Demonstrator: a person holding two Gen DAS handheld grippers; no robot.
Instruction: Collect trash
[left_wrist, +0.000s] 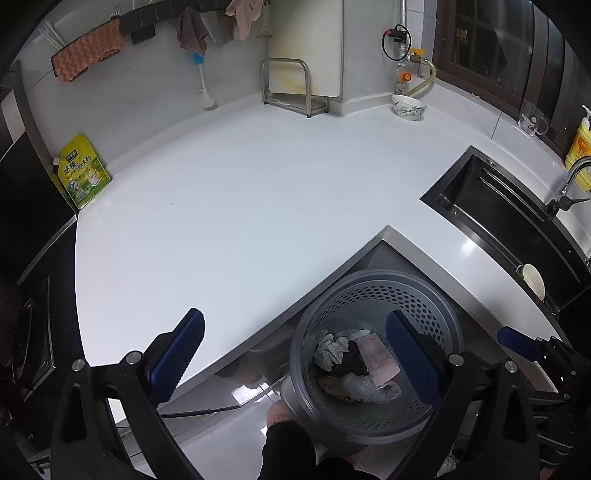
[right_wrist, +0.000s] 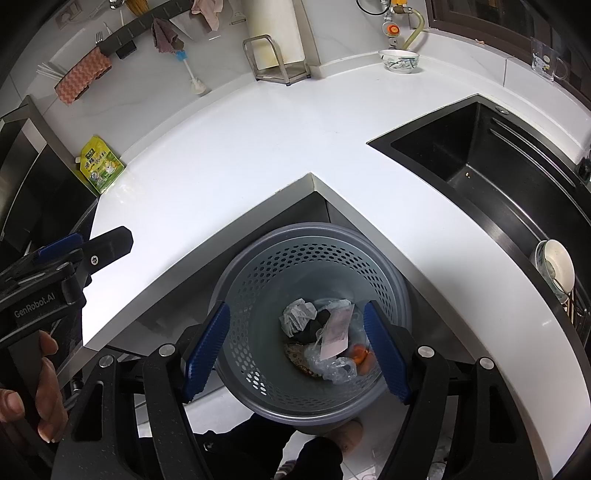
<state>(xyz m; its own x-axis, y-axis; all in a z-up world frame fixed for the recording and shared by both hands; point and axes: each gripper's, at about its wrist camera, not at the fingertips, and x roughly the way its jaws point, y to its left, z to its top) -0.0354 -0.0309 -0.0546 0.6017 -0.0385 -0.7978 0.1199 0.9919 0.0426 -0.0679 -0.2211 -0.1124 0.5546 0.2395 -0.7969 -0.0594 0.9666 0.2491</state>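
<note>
We see a white L-shaped desk (right_wrist: 229, 147) wrapping a corner, with a black sink (right_wrist: 480, 173) set into its right run. The desk carries little: a yellow pouch (right_wrist: 101, 168) against the left wall and a bowl (right_wrist: 399, 61) at the back. No loose trash shows on it.

Below the inner corner, on the floor, stands a grey perforated bin (right_wrist: 258, 273). In it lie the collected bits: a crumpled tissue (right_wrist: 297, 315), a pink slip (right_wrist: 338, 334) and clear plastic wrap (right_wrist: 334, 367).

Both claws point down toward the bin. The right claw (right_wrist: 297, 354) sits straight over its mouth, blue pads wide apart and nothing between them but the view into the bin. The left claw (left_wrist: 295, 360) is also spread wide and empty, offset to the left so that only its right pad overlaps the bin rim.

We judge the trash already dropped: it lies directly beneath the right claw, the nearer of the 2. The pink slip's long axis runs roughly away from us, tilted slightly.
</note>
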